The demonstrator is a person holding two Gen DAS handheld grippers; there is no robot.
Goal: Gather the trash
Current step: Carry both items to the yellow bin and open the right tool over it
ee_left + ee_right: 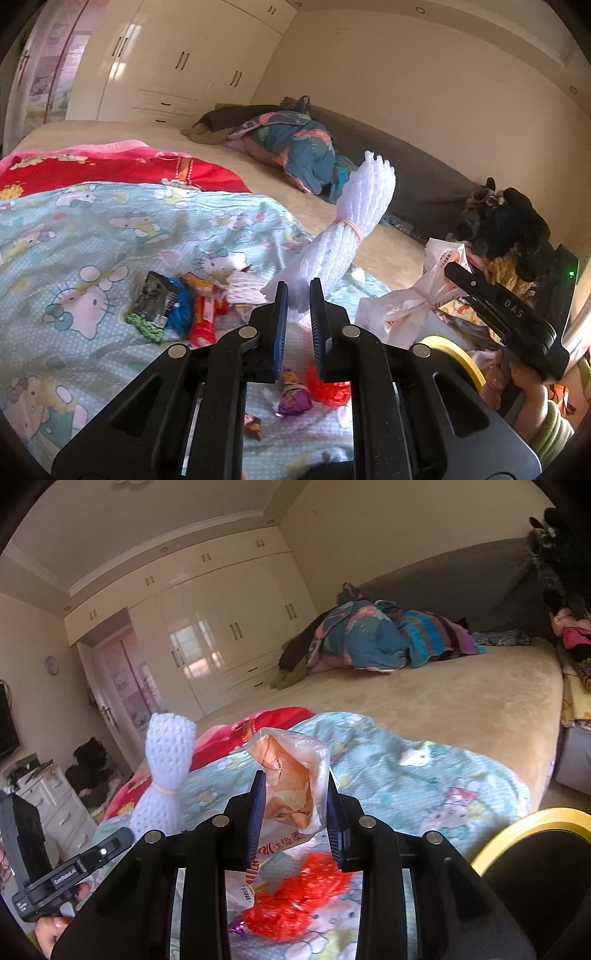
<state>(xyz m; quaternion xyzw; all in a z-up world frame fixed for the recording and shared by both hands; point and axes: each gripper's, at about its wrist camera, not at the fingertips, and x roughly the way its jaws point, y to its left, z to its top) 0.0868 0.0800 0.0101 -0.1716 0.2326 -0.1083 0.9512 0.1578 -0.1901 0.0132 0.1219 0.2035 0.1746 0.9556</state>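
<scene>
You see white foam net roll (343, 229), pink band round middle, tilted up off bed. Crumpled plastic bag (295, 794) held up. Snack wrappers (177, 310), red net (295, 897) lie on blanket.

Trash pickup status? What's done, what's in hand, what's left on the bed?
Done: nothing visibly binned. In hand: left gripper clamps white foam netting; right gripper holds a plastic bag. Left: snack wrappers, red mesh and purple wrapper on the blanket.
</scene>
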